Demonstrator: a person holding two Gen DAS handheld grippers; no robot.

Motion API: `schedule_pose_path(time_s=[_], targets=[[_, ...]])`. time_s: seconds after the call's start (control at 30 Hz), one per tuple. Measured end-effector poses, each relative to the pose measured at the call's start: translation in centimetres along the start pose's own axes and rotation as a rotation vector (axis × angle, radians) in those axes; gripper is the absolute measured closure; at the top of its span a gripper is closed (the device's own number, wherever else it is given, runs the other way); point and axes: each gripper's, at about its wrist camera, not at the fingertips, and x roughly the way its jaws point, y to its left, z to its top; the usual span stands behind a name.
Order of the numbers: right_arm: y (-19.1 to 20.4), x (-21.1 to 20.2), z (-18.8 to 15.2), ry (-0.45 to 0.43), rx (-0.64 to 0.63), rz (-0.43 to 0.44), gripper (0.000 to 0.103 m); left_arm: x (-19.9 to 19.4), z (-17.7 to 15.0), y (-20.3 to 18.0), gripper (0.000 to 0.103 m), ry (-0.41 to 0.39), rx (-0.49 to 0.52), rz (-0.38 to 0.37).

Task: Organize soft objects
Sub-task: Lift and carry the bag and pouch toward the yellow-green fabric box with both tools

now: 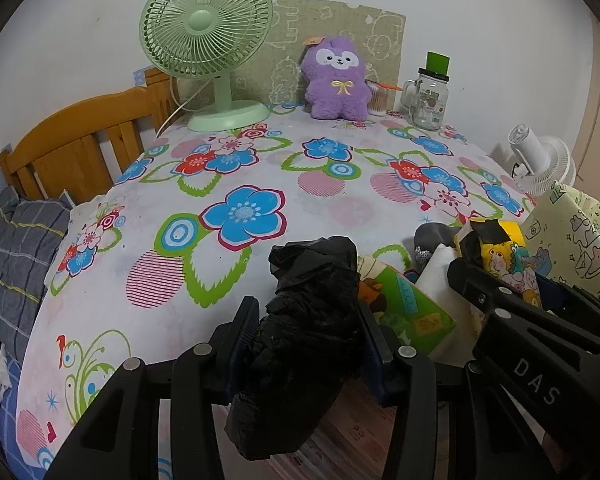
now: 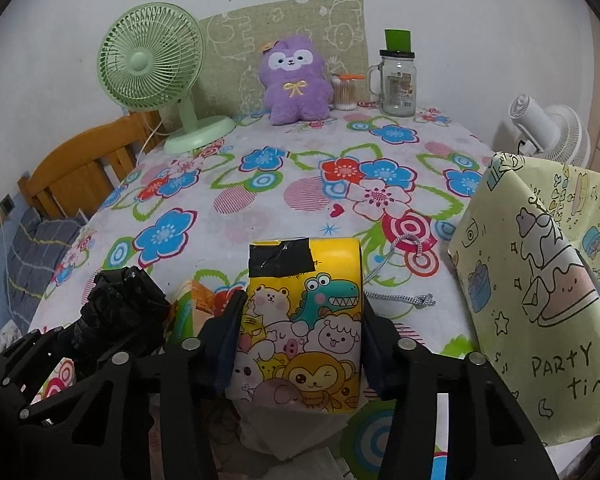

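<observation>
A crumpled black plastic bag (image 1: 312, 320) is clamped between the jaws of the left gripper (image 1: 308, 332), held over the near edge of the flowered tablecloth (image 1: 260, 176). A yellow cartoon-printed pack (image 2: 304, 328), patched with black tape, is clamped by the right gripper (image 2: 300, 336), also at the near edge. A green packet (image 1: 412, 312) lies between the two loads, and a pale paper bag (image 2: 540, 300) stands just to the right. The step in hand is judged to be carrying both soft items to one place. Both grips should be kept firm but gentle, as each load will deform. The grey cord (image 2: 400, 296) beyond the pack should be avoided.
</observation>
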Motion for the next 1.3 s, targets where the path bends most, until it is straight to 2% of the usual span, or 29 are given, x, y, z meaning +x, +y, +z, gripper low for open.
schedule_pose_path(time_s=[0.73, 1.3], targets=[[0.2, -5.4, 0.8, -0.107, -0.031, 0.000, 0.052, -4.4, 0.6, -1.9, 0.055, -0.090, 0.005, -0.010], [-2.8, -10.3, 1.8, -0.200, -0.037, -0.045, 0.052, -7.5, 1.6, -5.7, 0.054, -0.169, 0.035, -0.026]])
